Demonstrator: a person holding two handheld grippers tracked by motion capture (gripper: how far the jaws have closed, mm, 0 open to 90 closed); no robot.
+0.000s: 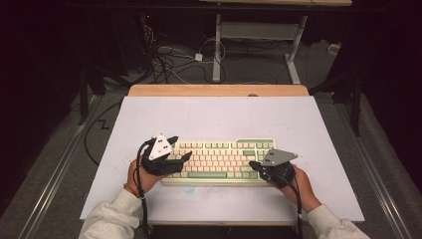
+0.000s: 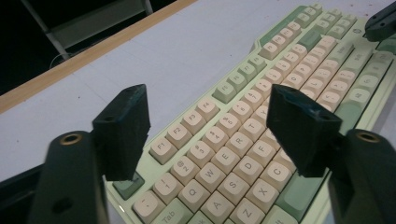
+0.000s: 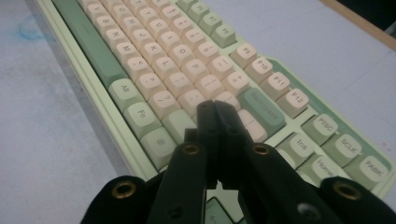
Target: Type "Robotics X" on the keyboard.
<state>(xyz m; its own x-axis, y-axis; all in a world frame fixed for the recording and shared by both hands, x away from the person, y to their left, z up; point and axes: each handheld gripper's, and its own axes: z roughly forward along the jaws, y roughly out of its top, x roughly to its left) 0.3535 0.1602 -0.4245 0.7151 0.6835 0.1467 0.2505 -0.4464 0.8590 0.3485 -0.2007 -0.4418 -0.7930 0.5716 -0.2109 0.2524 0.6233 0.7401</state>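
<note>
The keyboard (image 1: 219,160) lies square on the white sheet (image 1: 214,119) near the person's edge of the table (image 1: 219,90), with one gripper at each end of it; nothing is held by either. The left gripper (image 1: 175,148) is seen spread wide above the left end of the keys, its jaws parted over the F-key and letter rows in the left gripper view, touching nothing that can be made out; the right gripper (image 3: 215,112) is closed tight on nothing, its joined tips brought down near the pale keys beside the long green key (image 3: 261,111) in the right gripper view, though whether a key is actually touched cannot be told.

The chief risk is judged to lie with the closed tips: they are broad beside the closely packed caps, so two neighbouring keys could be pressed at once, or the wrong one struck, if the approach is slightly off; a slanted push could slide the keyboard across the smooth sheet, since it is pinned by nothing; a cap could be caught and levered up by the spread left jaws if they were lowered carelessly; the trailing cable (image 1: 141,186) could be dragged over the near edge.

Counted: one keyboard; two grippers; two hands; one sheet; one table.
</note>
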